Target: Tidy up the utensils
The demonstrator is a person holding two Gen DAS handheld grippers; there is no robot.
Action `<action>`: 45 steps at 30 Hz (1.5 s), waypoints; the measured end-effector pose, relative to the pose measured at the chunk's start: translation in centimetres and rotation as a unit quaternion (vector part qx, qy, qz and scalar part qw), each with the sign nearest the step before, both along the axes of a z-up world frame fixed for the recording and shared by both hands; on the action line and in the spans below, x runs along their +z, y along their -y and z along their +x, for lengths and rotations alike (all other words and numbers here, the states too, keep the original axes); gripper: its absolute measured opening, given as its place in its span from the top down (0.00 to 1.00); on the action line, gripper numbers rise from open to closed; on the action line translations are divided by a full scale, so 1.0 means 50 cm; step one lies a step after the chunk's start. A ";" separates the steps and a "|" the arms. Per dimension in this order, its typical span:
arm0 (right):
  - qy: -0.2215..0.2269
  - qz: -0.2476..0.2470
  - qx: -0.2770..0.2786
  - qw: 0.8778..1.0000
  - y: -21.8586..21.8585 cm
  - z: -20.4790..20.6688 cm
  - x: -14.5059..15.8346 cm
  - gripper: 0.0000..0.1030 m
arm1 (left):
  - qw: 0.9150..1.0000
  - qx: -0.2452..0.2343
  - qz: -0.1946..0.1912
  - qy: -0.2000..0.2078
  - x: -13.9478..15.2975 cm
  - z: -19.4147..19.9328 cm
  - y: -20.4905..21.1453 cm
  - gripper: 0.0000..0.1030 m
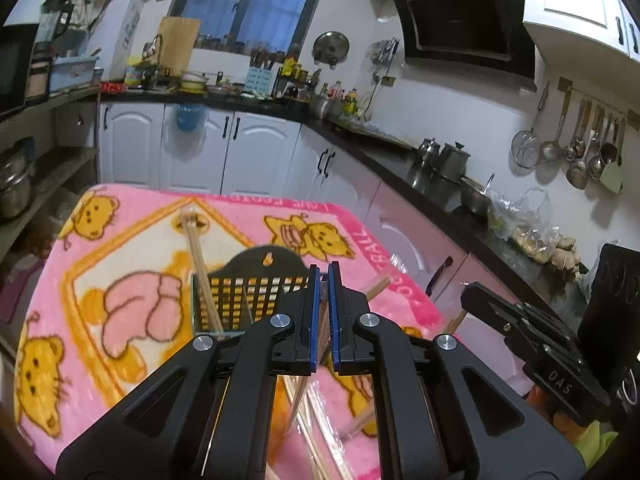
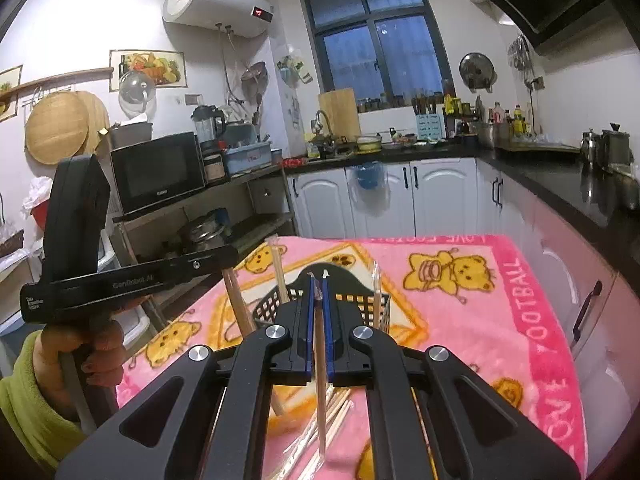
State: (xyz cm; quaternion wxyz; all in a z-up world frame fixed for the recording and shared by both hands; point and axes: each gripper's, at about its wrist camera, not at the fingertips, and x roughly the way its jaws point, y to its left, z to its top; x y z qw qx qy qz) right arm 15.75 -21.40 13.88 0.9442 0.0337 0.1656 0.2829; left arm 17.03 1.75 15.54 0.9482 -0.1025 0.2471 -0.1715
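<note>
Two tools are clamped shut, each on a chopstick, above the basket.

It was a lived-in home kitchen. White arched-panel cabinets ran under a black stone countertop, a black slanted range hood hung above, steel ladles and strainers lined a wall rail, and a black microwave sat below a white cylindrical water heater.
</note>
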 end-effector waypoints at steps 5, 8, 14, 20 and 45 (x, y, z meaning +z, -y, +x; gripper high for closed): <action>0.011 0.001 0.001 1.000 -0.004 0.001 0.023 0.96 | 1.000 -0.002 0.005 0.019 0.034 0.002 0.010 0.98; 0.021 0.003 0.005 1.000 -0.008 0.000 0.039 0.96 | 0.999 -0.001 0.007 0.032 0.057 0.002 0.016 0.98; 0.043 0.002 0.007 0.999 -0.018 -0.001 0.077 0.96 | 0.999 0.004 0.007 0.050 0.092 0.009 0.017 0.98; 0.064 0.002 0.008 0.998 -0.030 0.003 0.119 0.96 | 0.998 0.010 0.006 0.063 0.121 0.021 0.015 0.98; 0.100 0.011 -0.046 0.994 -0.038 0.122 0.237 0.96 | 0.994 0.027 0.026 0.103 0.195 0.102 0.037 0.98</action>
